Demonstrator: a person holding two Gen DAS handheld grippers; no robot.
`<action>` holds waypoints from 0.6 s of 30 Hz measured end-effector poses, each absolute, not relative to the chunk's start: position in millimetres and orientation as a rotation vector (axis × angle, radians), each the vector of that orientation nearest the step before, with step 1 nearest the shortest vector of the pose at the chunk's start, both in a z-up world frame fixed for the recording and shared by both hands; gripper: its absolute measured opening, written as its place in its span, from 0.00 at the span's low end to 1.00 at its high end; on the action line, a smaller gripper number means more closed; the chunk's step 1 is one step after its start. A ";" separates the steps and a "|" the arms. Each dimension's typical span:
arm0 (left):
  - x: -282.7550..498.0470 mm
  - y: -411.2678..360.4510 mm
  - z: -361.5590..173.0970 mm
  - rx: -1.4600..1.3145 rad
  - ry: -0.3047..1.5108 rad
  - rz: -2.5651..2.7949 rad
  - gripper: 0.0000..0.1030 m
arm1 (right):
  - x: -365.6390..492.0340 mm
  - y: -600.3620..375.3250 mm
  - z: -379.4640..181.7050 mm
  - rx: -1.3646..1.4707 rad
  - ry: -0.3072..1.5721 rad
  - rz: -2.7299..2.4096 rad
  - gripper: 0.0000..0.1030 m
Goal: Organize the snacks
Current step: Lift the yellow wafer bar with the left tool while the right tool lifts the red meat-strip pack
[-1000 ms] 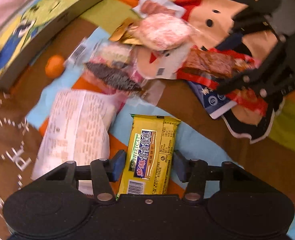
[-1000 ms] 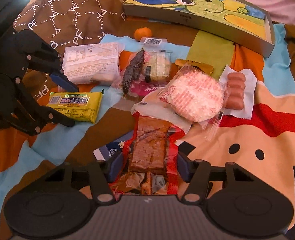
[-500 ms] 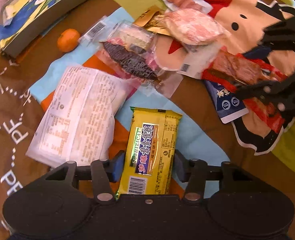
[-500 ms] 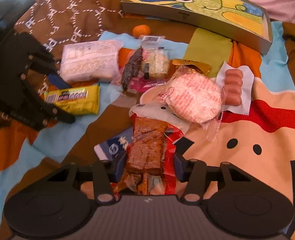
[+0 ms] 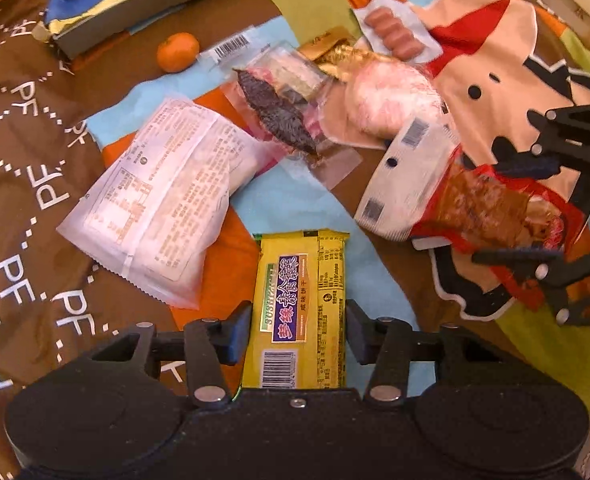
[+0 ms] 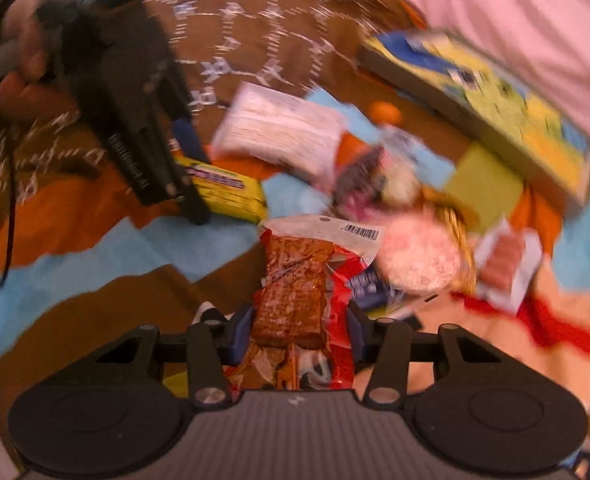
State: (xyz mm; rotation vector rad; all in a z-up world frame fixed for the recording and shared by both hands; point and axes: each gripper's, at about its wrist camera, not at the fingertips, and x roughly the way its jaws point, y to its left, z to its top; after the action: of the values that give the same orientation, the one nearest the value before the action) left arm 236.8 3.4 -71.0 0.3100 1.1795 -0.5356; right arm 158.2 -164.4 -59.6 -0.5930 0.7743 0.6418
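My left jaws (image 5: 298, 318) are clamped on the yellow biscuit pack (image 5: 301, 308), my right jaws (image 6: 299, 330) on the red snack packet (image 6: 295, 280), above the blanket (image 5: 27, 160).

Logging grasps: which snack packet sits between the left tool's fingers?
The yellow biscuit packet, lengthwise between the left tool fingers; the white packet lies beside it, outside them.

The yellow cracker pack (image 5: 301, 312) is lying between the left gripper's (image 5: 299, 330) fingers, extending ahead of them. The white pouch (image 5: 167, 200) is lying ahead-left of those fingers; the dried-fish packet (image 5: 279, 114) is sitting farther ahead. The jerky packet (image 6: 295, 288) is sitting between the right gripper's (image 6: 299, 330) fingers, with the round cake packet (image 6: 419, 256) ahead-right and the sausage pack (image 6: 507, 260) beyond it.
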 end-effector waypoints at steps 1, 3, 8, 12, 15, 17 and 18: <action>234.9 4.7 -69.6 0.303 1.173 -0.530 0.48 | 155.3 -161.3 -60.2 -0.631 0.747 0.645 0.50; 232.9 6.6 -67.9 0.279 1.173 -0.514 0.48 | 152.4 -155.9 -62.9 -0.695 0.707 0.646 0.50; 236.9 -1.3 -85.0 0.336 1.222 -0.466 0.48 | 151.0 -149.5 -68.8 -0.809 0.661 0.632 0.50; 236.5 -0.6 -88.2 0.344 1.205 -0.488 0.50 | 155.0 -147.8 -70.9 -0.814 0.664 0.633 0.50; 239.8 -4.7 -92.0 0.376 1.191 -0.513 0.56 | 154.6 -146.7 -72.1 -0.822 0.667 0.637 0.50; 242.1 -6.8 -93.4 0.378 1.193 -0.512 0.57 | 155.4 -145.8 -73.3 -0.832 0.665 0.638 0.50; 243.3 -8.0 -93.7 0.377 1.197 -0.509 0.57 | 154.5 -145.1 -74.0 -0.840 0.663 0.638 0.50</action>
State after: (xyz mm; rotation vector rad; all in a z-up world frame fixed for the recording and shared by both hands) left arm 243.3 -8.0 -93.7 0.3771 1.1969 -0.5092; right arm 154.5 -145.1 -74.0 -0.8402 0.6629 0.6380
